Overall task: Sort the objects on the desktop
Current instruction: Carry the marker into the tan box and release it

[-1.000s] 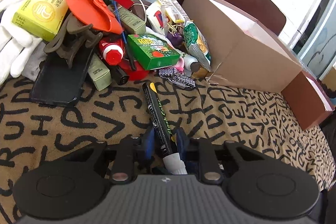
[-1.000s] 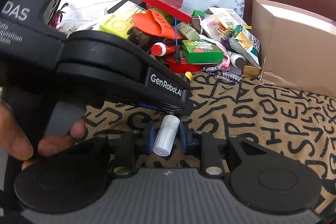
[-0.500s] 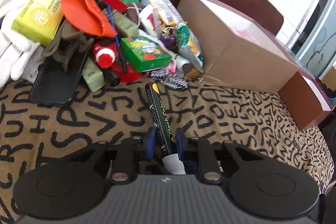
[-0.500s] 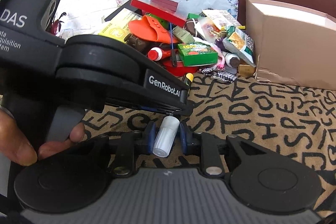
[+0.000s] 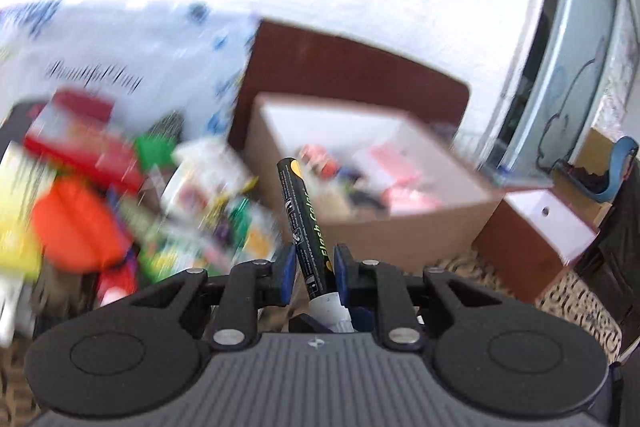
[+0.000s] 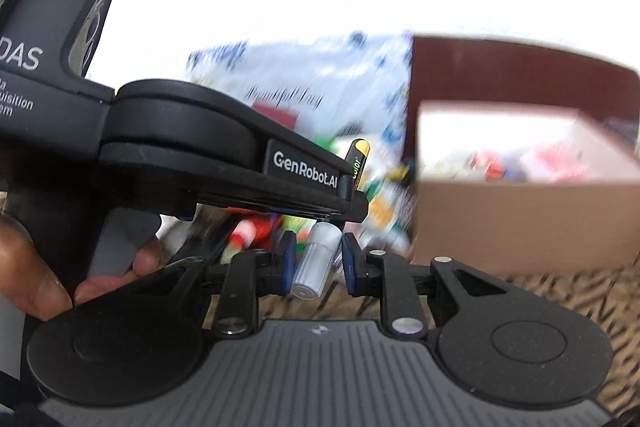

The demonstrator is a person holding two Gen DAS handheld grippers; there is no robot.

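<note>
My left gripper is shut on a black marker pen with yellow-green lettering, held raised and pointing toward the open cardboard box. The pen's yellow tip shows past the left gripper body in the right wrist view. The pen's white cap sits between the blue pads of my right gripper; the right pad stands slightly off it. The blurred pile of desktop objects lies to the left of the box.
The cardboard box holds several small items. A smaller brown box sits to its right. A dark chair back and a white printed bag stand behind. The letter-patterned cloth covers the table.
Both grippers have lifted and tilted up together with the pen. The box's inside is now in view. The right gripper's jaws look slightly wider around the cap.
</note>
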